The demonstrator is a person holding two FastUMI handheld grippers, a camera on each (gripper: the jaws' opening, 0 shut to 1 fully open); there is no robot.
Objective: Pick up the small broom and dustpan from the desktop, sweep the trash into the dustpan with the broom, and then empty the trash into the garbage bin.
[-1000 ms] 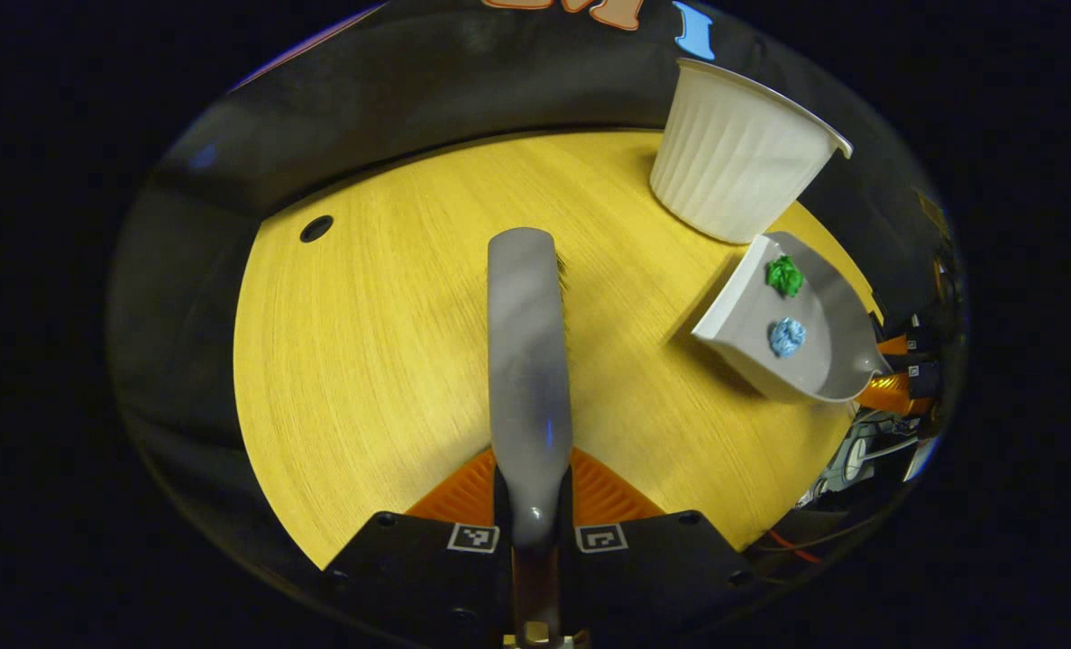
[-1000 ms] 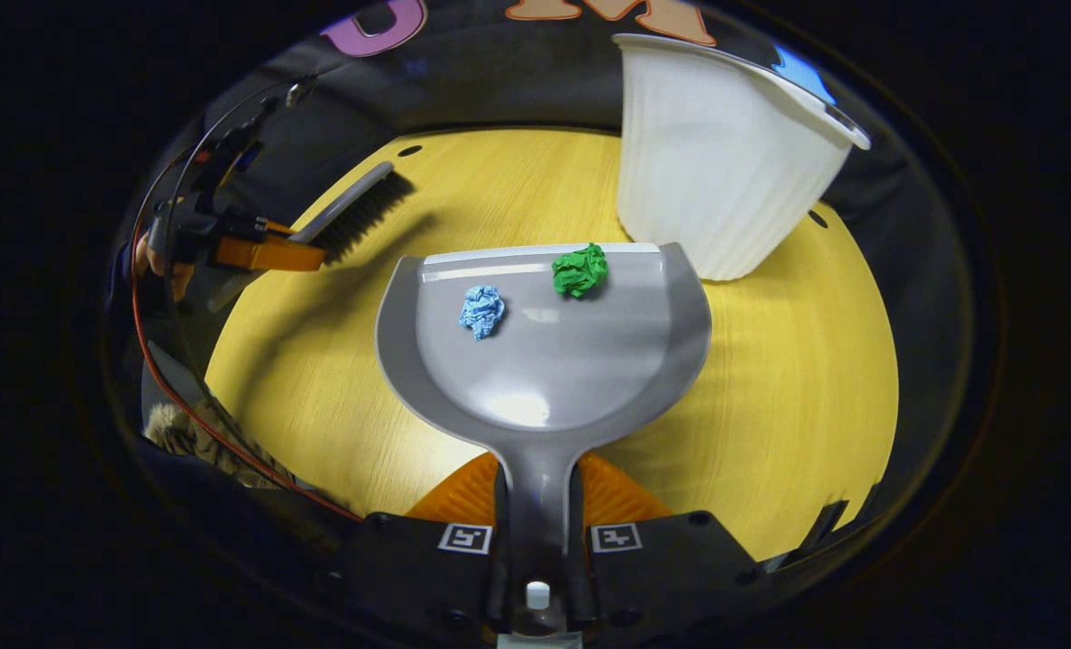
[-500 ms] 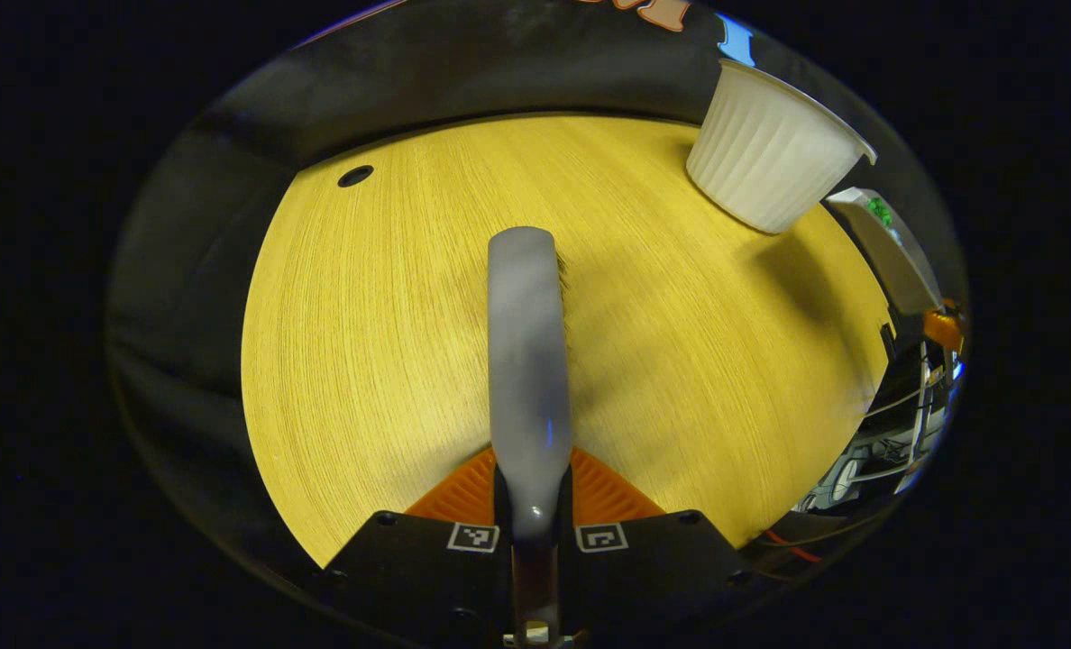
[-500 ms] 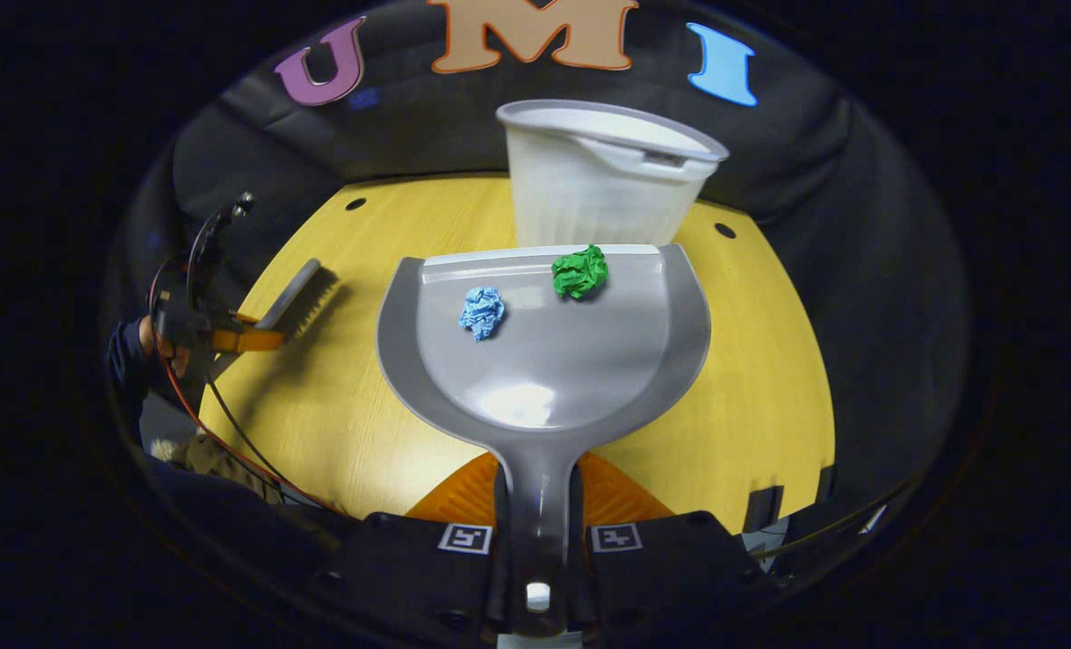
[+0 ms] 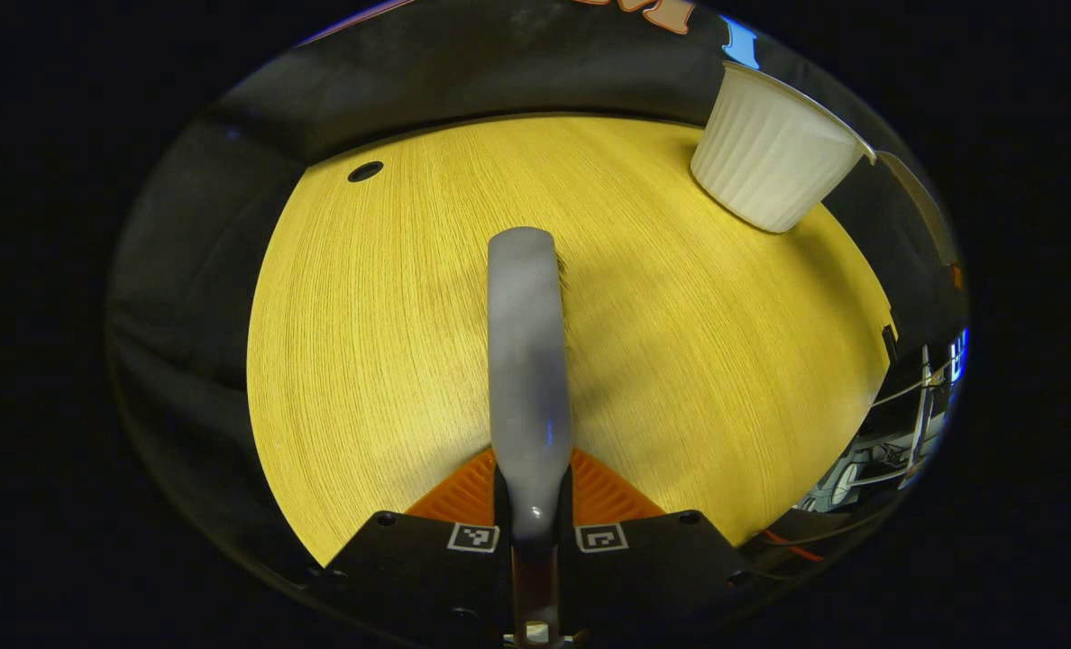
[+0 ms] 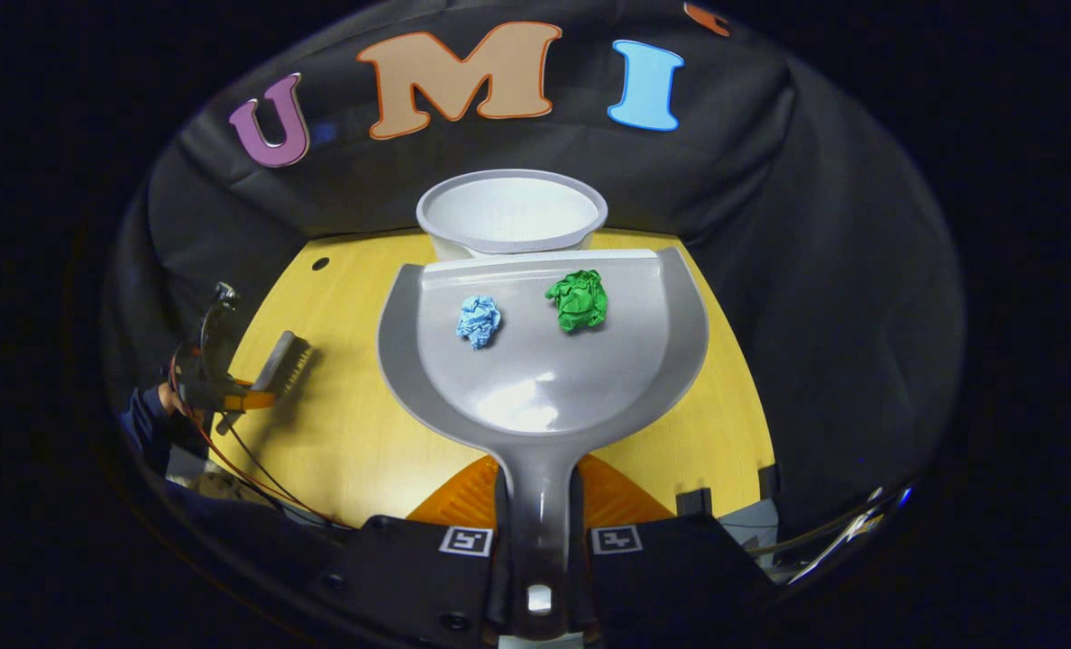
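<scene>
Two grippers hold tools over the yellow tabletop (image 5: pixel 391 315). Near its far edge stands the white garbage bin (image 6: pixel 511 210), with the grey dustpan (image 6: pixel 544 361) raised just before it, its handle clenched in the right gripper (image 6: pixel 538 532). Left gripper (image 5: pixel 533 523) clamps the broom (image 5: pixel 526 361). Green (image 6: pixel 579 300) and blue (image 6: pixel 479 322) paper balls lie in the pan.

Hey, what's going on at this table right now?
A person is clearing up trash with two handheld tongs. The right tongs grip a grey plastic dustpan carrying a blue paper wad and a green paper wad, its lip near the white ribbed bin. The left tongs grip the grey brush.
</scene>
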